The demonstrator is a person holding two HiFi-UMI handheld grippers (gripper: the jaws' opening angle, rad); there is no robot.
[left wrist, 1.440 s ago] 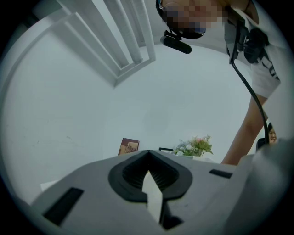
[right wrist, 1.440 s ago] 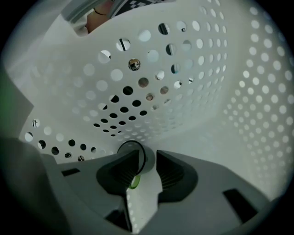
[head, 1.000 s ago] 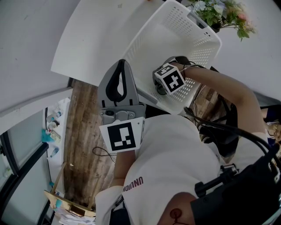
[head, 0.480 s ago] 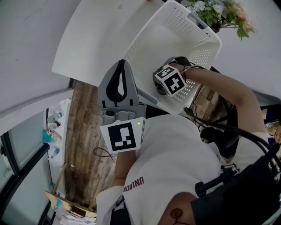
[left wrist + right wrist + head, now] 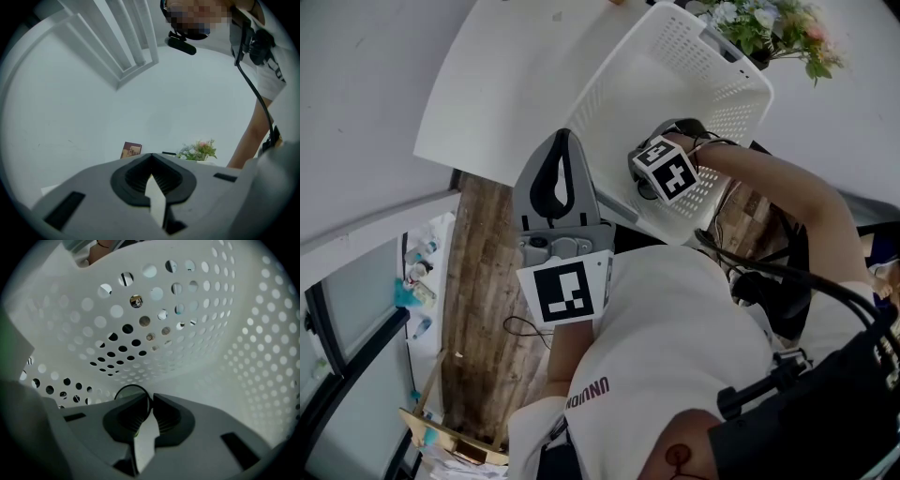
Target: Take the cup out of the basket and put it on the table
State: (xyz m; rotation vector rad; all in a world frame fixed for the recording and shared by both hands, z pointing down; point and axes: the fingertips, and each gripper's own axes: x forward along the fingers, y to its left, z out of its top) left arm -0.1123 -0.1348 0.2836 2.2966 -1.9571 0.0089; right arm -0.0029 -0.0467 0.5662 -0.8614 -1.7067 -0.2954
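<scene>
A white perforated basket (image 5: 703, 56) stands on the white table (image 5: 506, 84). My right gripper (image 5: 151, 399) reaches steeply down inside it, its marker cube (image 5: 666, 171) covering the jaws in the head view. In the right gripper view the dark round rim of the cup (image 5: 132, 386) lies on the basket floor, and its wall runs into the narrow slot between the jaws. These jaws have just been closing and now pinch that rim. My left gripper (image 5: 563, 133) is held level at the table's near edge, shut (image 5: 151, 156) with nothing in it.
A pot of flowers (image 5: 769, 23) stands beyond the basket's far corner, and a small picture frame (image 5: 131, 150) is at the table's far side. The basket walls (image 5: 187, 333) surround the right gripper closely. Wooden floor (image 5: 478, 281) lies below the table edge.
Both grippers stay where they were. Only the head camera's view has shifted slightly.
</scene>
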